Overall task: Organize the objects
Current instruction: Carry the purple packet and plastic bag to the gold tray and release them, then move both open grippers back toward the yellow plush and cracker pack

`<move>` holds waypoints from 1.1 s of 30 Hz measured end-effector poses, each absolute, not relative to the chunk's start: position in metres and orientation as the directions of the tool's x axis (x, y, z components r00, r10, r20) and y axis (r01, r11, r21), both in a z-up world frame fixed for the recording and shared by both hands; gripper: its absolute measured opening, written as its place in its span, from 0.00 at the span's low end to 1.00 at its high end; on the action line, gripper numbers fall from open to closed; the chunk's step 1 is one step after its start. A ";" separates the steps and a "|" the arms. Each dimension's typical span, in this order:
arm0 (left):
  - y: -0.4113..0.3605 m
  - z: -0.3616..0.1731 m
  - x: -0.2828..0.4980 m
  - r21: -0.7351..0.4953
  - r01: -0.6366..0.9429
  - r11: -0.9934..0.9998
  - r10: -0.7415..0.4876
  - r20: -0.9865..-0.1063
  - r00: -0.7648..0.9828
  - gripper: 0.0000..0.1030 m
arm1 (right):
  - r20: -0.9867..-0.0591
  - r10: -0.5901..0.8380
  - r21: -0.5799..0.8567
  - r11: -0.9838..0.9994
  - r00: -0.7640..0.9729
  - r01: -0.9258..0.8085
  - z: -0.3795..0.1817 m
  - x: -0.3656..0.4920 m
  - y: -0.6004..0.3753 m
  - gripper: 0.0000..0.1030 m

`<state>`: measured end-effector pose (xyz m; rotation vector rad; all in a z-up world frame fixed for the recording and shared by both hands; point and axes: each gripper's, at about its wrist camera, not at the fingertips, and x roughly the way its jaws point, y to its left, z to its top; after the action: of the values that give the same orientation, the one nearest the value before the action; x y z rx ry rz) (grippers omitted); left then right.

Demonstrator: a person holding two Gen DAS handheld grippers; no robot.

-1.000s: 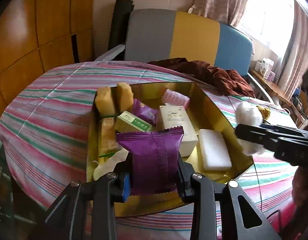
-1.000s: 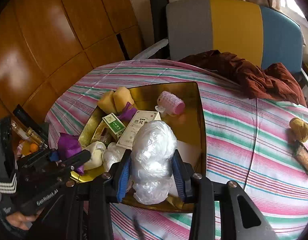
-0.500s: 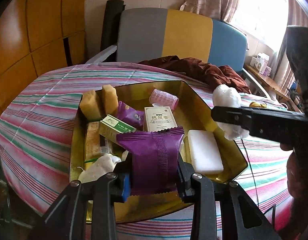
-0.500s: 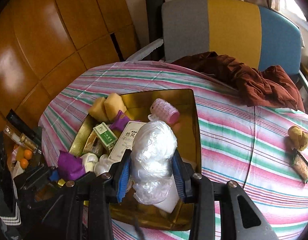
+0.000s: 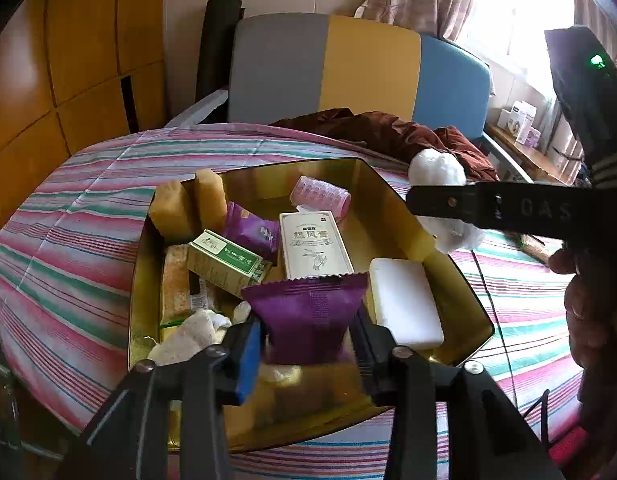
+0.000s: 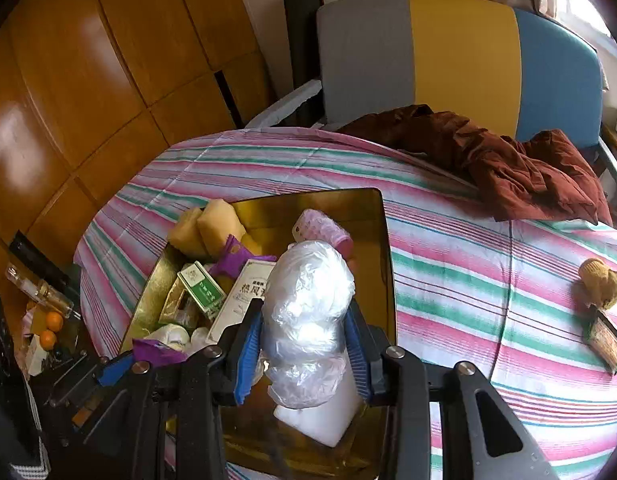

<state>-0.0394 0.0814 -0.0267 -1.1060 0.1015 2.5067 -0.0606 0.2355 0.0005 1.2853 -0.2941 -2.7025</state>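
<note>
Over the near edge of the gold tray (image 5: 460, 280), the left gripper (image 5: 308, 344) is opening its jaws w/ the purple packet (image 5: 308, 312) between them; the blue pad on one side is already standing clear of the packet, so the grip is judged to be releasing. The packet is standing upright, long axis running along the fingers, lower end directly above the tray floor near the front rim. Release pt is therefore straight below the claw; no sideways travel looks necessary.

The right gripper (image 6: 304, 344) is holding narrow on the white plastic-bag bundle (image 6: 308, 304), pads pressing both sides. In the right wrist view the bundle is hanging over the tray's near right corner, above the white bar (image 5: 404, 300) lying there.

Tray contents toward the far edge: two tan sponges (image 5: 188, 204), pink roller (image 5: 320, 196), green box (image 5: 224, 260), cream box (image 5: 314, 244). Free floor is showing mainly at the far right corner.

Key relation: left claw is nearer the front rim, right claw nearer the right side. Both loads are over the tray on the striped cloth (image 6: 468, 280); next step is judged a drop, left first.
</note>
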 end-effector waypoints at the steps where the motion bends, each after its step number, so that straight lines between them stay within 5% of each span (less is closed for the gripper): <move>1: 0.082 -0.026 -0.039 -0.090 -0.383 -0.919 0.325 -0.721 -0.612 0.47 | -0.750 -0.207 0.237 -0.971 -0.628 0.037 0.000 -0.063 0.235 0.38; 9: 0.082 -0.023 -0.039 -0.077 -0.379 -0.922 0.318 -0.708 -0.631 0.54 | -0.747 -0.229 0.286 -0.958 -0.624 0.009 -0.005 -0.071 0.237 0.55; 33: 0.076 -0.005 -0.025 -0.046 -0.364 -0.930 0.302 -0.658 -0.689 0.63 | -0.771 -0.124 0.195 -0.980 -0.625 -0.046 -0.006 -0.032 0.235 0.62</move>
<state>-0.0254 0.0761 -0.0054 -0.9879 0.1248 2.5918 -0.0325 0.2348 -0.0064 1.3407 -0.3037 -2.7760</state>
